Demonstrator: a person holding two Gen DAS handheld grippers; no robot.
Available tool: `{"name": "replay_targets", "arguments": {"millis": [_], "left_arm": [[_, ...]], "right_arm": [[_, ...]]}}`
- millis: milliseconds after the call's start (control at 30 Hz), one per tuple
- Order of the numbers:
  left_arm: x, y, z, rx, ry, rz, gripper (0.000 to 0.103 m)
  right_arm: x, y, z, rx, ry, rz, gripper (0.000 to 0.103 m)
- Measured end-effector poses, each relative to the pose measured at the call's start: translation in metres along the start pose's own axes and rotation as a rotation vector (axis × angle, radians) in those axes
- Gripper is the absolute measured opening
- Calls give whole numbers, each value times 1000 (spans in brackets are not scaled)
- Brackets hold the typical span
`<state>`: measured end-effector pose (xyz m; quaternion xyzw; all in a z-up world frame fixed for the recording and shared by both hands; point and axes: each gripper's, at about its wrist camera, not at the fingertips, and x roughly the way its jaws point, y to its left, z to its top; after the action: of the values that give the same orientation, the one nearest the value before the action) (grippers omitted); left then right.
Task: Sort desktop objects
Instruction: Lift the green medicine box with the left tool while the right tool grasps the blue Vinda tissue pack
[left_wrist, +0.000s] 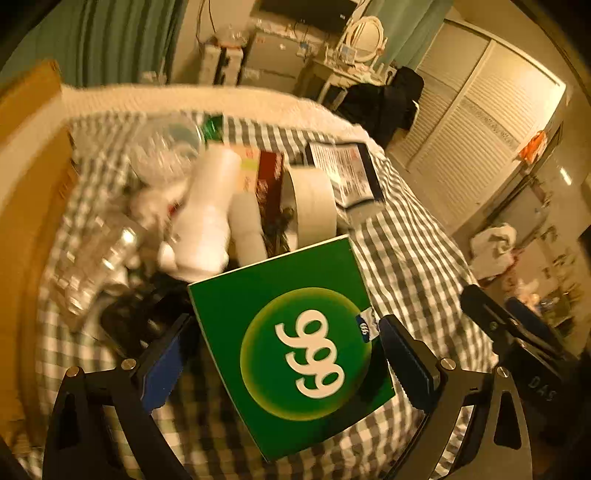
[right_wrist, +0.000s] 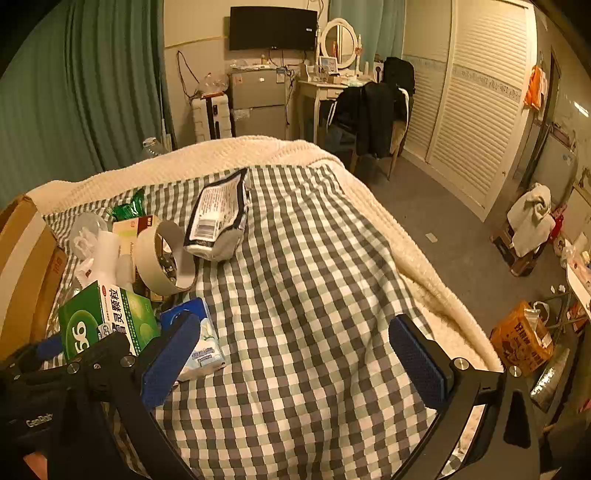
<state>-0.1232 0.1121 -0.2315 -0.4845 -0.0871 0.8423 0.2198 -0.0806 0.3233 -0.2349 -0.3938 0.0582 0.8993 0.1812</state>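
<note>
Left wrist view. The left gripper is seen with its jaws spread wide. A green box printed with a white "999" sits between the two blue pads; a gap is visible on each side, so the box is not pinched. Whether the box rests on the checked cloth or on something under it cannot be told. Beyond the box, a heap of items is recorded, blurred by motion: a white bottle, a roll of tape standing on edge just right of it, a clear plastic container at the far left, and a black-edged packet lying flat to the far right. A cardboard box borders the heap on the left. The right gripper's dark frame is seen at the right edge.

Right wrist view. The right gripper is held over bare checked cloth, jaws fully apart, nothing between the pads. The green box is noted at the near left, with the left gripper's black frame in front of it. A tissue pack lies just right of the green box, partly behind the left pad. The roll of tape stands farther back, and the black-edged packet lies beyond it, apart from the heap.
</note>
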Motion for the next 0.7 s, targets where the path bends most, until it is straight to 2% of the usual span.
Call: {"name": "replay_targets", "arguments": {"millis": [100, 300, 467, 700], "left_arm": [[9, 4, -4, -24, 16, -34, 101], [3, 1, -6, 4, -5, -16, 99], [-18, 6, 3, 16, -73, 72, 92], [-53, 24, 23, -5, -179, 167, 89]], "right_arm": [[5, -1, -1, -5, 13, -27, 103], [11, -4, -3, 6, 29, -14, 103], [17, -1, -5, 5, 45, 17, 103], [33, 24, -10, -48, 69, 126, 103]]}}
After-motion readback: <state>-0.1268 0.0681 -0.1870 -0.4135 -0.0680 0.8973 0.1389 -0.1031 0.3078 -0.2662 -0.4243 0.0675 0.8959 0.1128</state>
